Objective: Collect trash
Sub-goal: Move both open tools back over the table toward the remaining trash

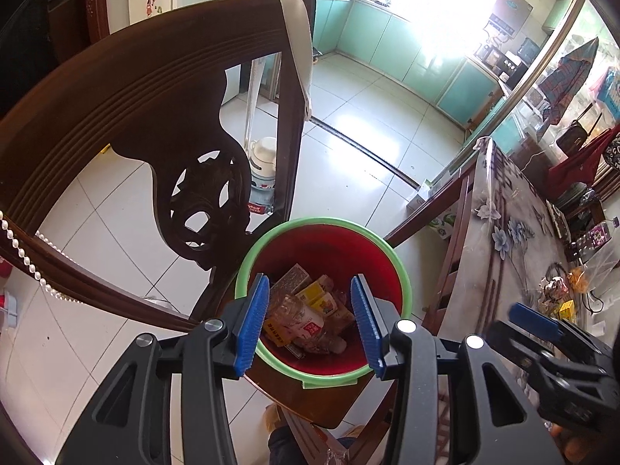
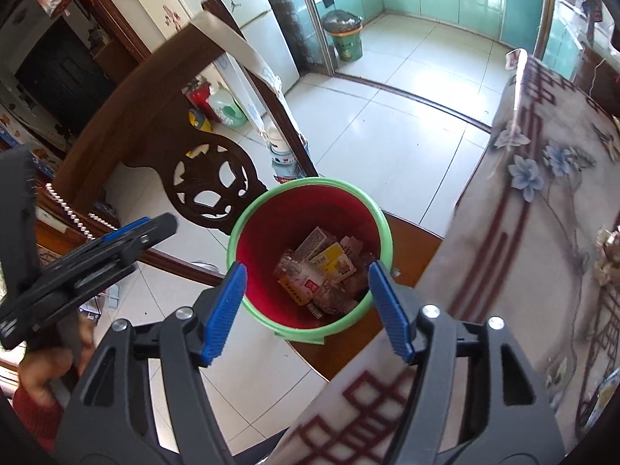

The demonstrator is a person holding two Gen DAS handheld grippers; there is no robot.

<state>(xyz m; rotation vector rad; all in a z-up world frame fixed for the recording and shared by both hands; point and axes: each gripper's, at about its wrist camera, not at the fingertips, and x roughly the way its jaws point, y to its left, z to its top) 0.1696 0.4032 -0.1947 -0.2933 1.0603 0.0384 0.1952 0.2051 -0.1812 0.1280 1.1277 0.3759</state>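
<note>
Above the red bin [image 2: 310, 209], both the left gripper [image 1: 310, 319] and right gripper [image 2: 308, 310] hang open, empty. Turn next toward the wrappers [image 1: 558, 290] on the table [image 1: 503, 209], staying clear of the chair [image 1: 155, 116].

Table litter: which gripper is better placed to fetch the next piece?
Right. In the left wrist view the right gripper is beside the wrappers on the table, jaws empty. The left gripper hangs over the bin.

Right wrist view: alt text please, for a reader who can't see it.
The right gripper, jaws open and empty, hangs above a red bin with a green rim that sits on a wooden chair seat, holding cartons and wrappers. A floral-clothed table is to the right; the left gripper enters at left.
</note>
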